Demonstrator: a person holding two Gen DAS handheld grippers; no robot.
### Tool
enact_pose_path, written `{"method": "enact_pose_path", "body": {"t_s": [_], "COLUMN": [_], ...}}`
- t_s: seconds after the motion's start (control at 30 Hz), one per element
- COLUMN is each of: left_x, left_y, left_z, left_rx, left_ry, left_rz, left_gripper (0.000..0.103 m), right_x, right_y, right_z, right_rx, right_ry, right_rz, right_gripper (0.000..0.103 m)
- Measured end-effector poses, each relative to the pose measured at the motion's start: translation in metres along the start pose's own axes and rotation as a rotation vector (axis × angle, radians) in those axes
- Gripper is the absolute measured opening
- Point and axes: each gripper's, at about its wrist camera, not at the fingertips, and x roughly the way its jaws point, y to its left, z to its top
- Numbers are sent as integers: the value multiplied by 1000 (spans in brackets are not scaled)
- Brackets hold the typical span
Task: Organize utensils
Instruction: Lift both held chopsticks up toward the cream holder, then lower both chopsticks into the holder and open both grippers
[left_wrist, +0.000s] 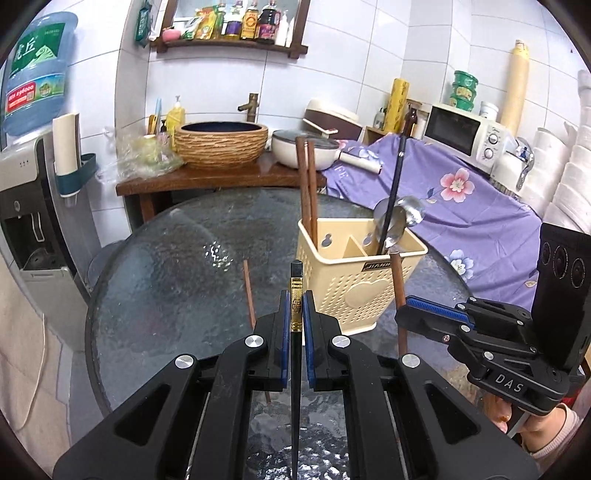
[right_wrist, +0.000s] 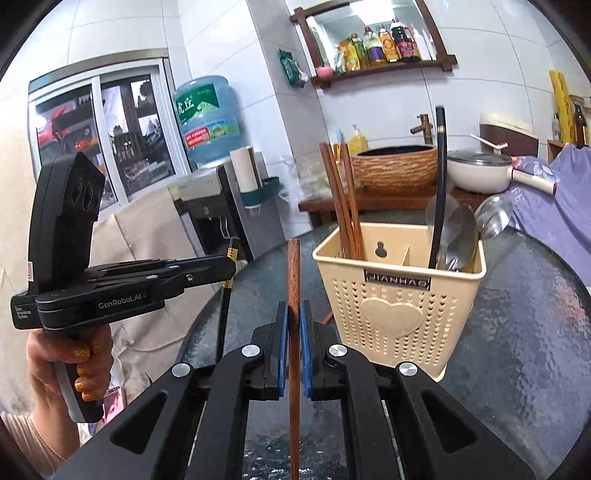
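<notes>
The black chopstick (left_wrist: 295, 295), slim, square-sectioned and banded with gold near its top, is standing almost upright between the left gripper's (left_wrist: 295, 306) blue-padded fingers, which are pinching it tight. The right gripper (right_wrist: 294, 317) is doing the same with a round, reddish wooden chopstick (right_wrist: 294, 280), its fingers pressed onto the shaft. Both sticks are being held clear of the tabletop (left_wrist: 166, 266) and just in front of the cream utensil holder (right_wrist: 399, 306), probably so that they can be dropped in end-first. The holder is a perforated plastic box with a raised heart on its face and a divider inside; brown chopsticks (right_wrist: 345, 199) are leaning in its left compartment, while steel spoons (right_wrist: 458, 236) and a black-handled ladle are filling the right, so the sorting looks to be by kind. One more brown chopstick (left_wrist: 249, 291) is lying on the rippled dark glass tabletop, well apart from the holder, still waiting to be gathered
</notes>
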Motion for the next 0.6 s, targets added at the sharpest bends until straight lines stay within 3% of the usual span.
{"method": "enact_pose_path", "body": {"t_s": [0.6], "left_x": [-30], "left_y": [-20], "left_z": [27], "left_rx": [54], "left_ry": [-67], "left_rz": [-67], "left_gripper": [7], "right_x": [-25], "right_y": [3], "right_z": [28], "right_rx": [-26], "right_ry": [-94], "right_rz": [2], "right_gripper": [6]}}
